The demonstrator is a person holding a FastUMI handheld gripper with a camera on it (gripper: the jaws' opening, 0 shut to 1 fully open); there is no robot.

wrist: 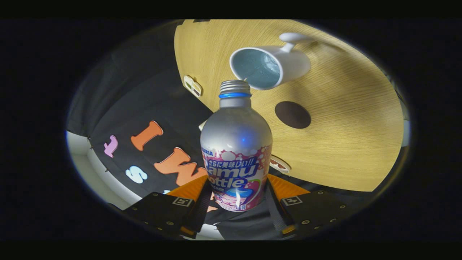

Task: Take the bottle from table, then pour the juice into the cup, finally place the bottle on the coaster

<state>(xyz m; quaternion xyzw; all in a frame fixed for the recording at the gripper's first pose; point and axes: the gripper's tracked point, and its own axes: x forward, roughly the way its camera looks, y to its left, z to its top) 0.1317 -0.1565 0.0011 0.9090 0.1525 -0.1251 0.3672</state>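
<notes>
Bottle between gripper fingers, mouth just before cup; cup and coaster on table, coaster beside bottle.

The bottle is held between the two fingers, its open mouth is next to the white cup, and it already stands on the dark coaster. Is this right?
Not quite: in the gripper view the bottle is held off the table, apart from the coaster. The gripper does grip it, mouth by the cup.

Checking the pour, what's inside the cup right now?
The cup shows a pale bluish inner wall with no visible juice. The bottle, gripped by the hand-held gripper, covers its near rim.
</notes>
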